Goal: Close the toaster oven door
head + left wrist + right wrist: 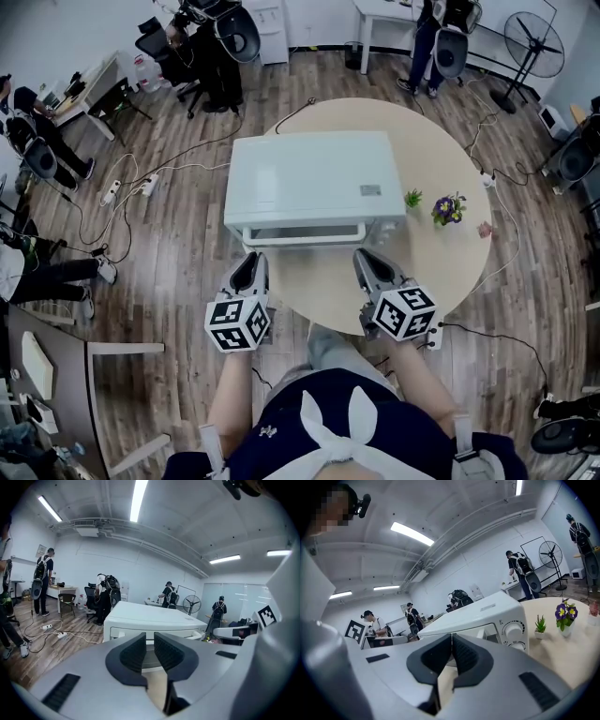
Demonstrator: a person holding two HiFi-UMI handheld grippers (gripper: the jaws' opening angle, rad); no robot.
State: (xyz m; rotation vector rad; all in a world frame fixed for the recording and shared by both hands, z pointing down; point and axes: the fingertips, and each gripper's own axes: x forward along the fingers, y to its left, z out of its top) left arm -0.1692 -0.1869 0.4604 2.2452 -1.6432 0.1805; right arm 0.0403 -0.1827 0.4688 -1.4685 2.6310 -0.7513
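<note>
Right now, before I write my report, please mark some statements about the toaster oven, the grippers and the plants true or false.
1. The toaster oven stands on a round table. True.
2. Its door lies open, flat over the table. False: it stands shut against the front.
3. The right gripper has its jaws together, empty. True.
4. The left gripper grips the door. False: it is short of the oven, jaws slightly apart, empty.
5. The potted plants stand left of the oven. False: right of it, on the right gripper's side.
</note>
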